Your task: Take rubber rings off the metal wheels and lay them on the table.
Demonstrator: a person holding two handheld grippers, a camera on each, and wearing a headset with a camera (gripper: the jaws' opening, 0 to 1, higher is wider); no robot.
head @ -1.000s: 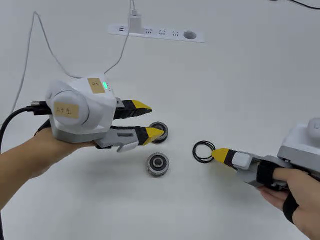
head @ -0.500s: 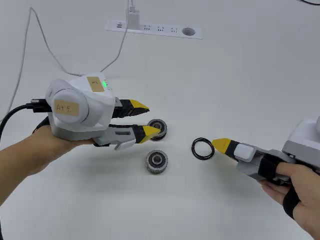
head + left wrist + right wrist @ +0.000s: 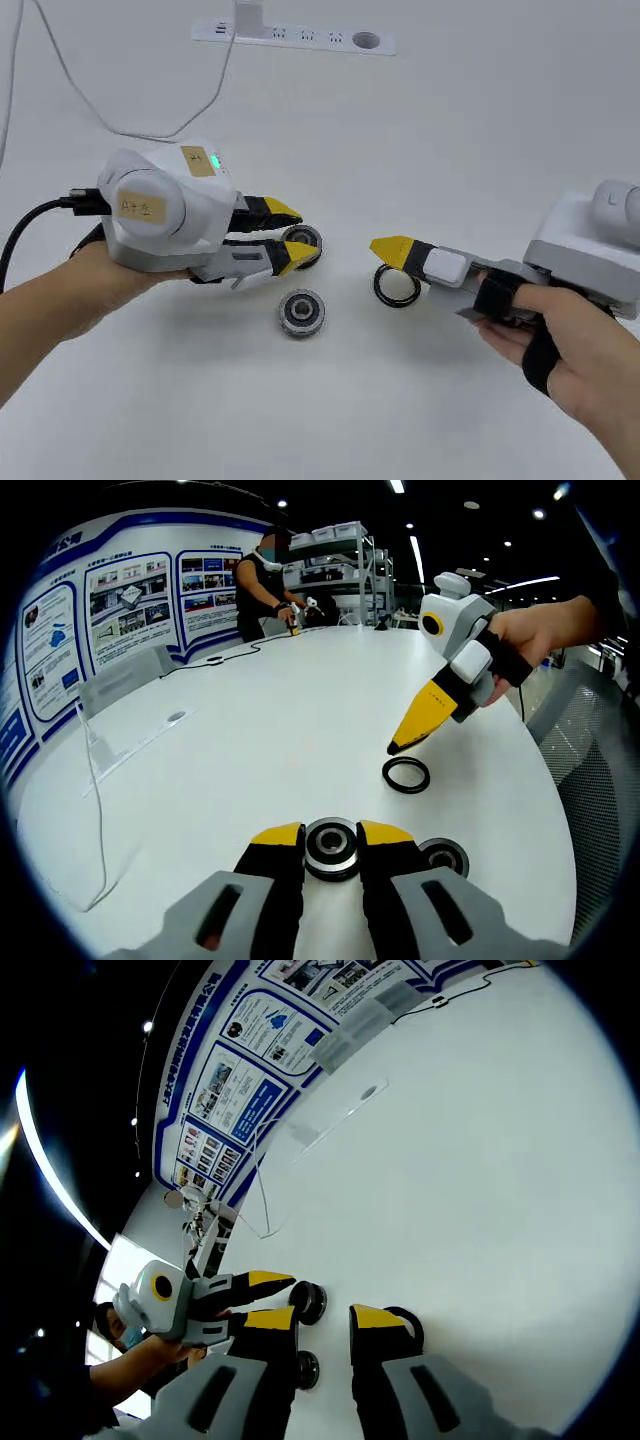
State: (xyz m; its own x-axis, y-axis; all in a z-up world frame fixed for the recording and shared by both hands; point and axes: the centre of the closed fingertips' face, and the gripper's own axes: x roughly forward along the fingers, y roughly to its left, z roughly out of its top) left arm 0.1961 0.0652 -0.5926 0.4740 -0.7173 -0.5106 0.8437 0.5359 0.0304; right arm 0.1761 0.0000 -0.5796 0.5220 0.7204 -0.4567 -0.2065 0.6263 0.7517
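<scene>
Your left gripper (image 3: 300,232) has its fingers closed narrowly on the far wheel (image 3: 302,240), one yellow tip on each side. In the left gripper view that wheel fills the gap between the tips and sits on the white surface (image 3: 440,150). The near wheel (image 3: 301,313) lies flat just on your side of it, apart from both grippers, with a dark band round its rim.

A rubber ring (image 3: 396,290) lies flat on the surface to the right of the wheels. Your right gripper (image 3: 395,250) points at the ring from the right, with its yellow tip over the ring's far edge. I cannot tell whether the tip touches the ring. In the right gripper view its fingers (image 3: 378,1320) stand a moderate way apart with nothing between them.

You have bare surface between the ring and the wheels. A wide bare stretch runs beyond them up to the power strip (image 3: 290,35) along the far side, whose white cord (image 3: 130,132) trails off to the left. In the left gripper view the surface's rounded edge (image 3: 545,780) passes on the right beyond the ring, with a mesh chair (image 3: 595,770) past it. A black cable (image 3: 30,228) leaves the back of your left gripper.

Two tan labels (image 3: 140,206) on that gripper carry handwriting too small to read, and a green light (image 3: 214,160) glows beside the upper one. The text on the blue-bordered posters (image 3: 130,600) on the wall is also unreadable.
</scene>
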